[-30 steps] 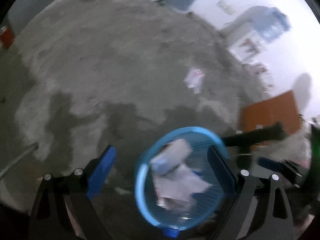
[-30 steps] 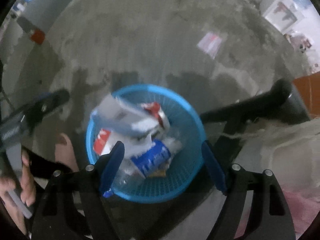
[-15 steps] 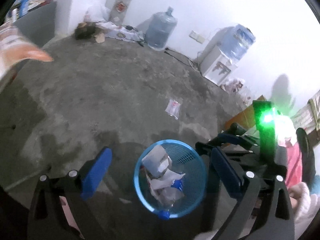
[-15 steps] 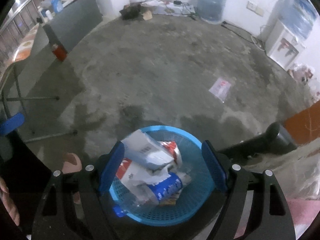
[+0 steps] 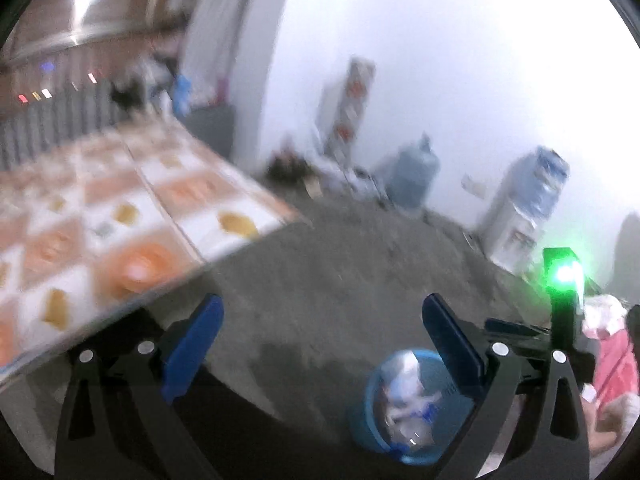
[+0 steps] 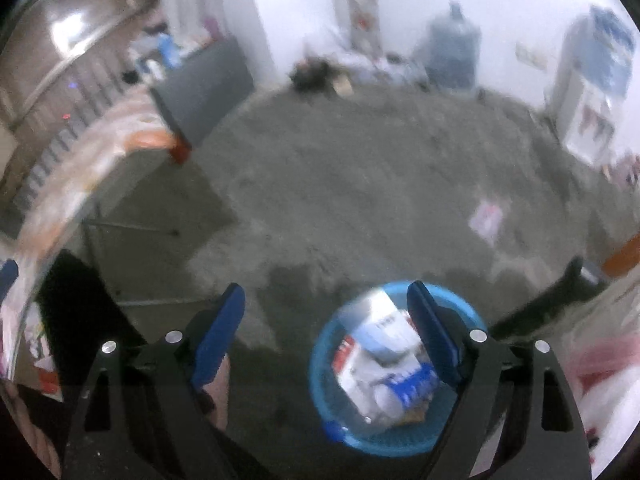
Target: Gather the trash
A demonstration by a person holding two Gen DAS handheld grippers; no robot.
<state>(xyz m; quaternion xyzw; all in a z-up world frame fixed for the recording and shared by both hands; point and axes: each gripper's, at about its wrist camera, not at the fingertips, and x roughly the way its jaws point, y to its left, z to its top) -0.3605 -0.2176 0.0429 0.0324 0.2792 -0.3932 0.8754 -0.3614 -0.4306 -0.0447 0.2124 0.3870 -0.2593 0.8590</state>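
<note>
Mostly done, judging by the blue basket (image 6: 400, 372) heaped with wrappers; one packet (image 6: 487, 218) left on the floor; left gripper (image 5: 320, 350) and right gripper (image 6: 326, 330) both spread wide, holding nothing.

The left wrist view looks out level along its tongs (image 5: 322, 338), over the floor (image 5: 320, 248) to the far wall, with a patterned table (image 5: 100, 232) close by left of the fingers. The right wrist view sits high and tilts down past its tongs (image 6: 324, 326) at the same floor. Both share the blue basket (image 5: 362, 420) by the right-hand finger (image 6: 320, 364), and the water dispenser (image 5: 524, 204) far ahead to the right (image 6: 592, 88).
</note>
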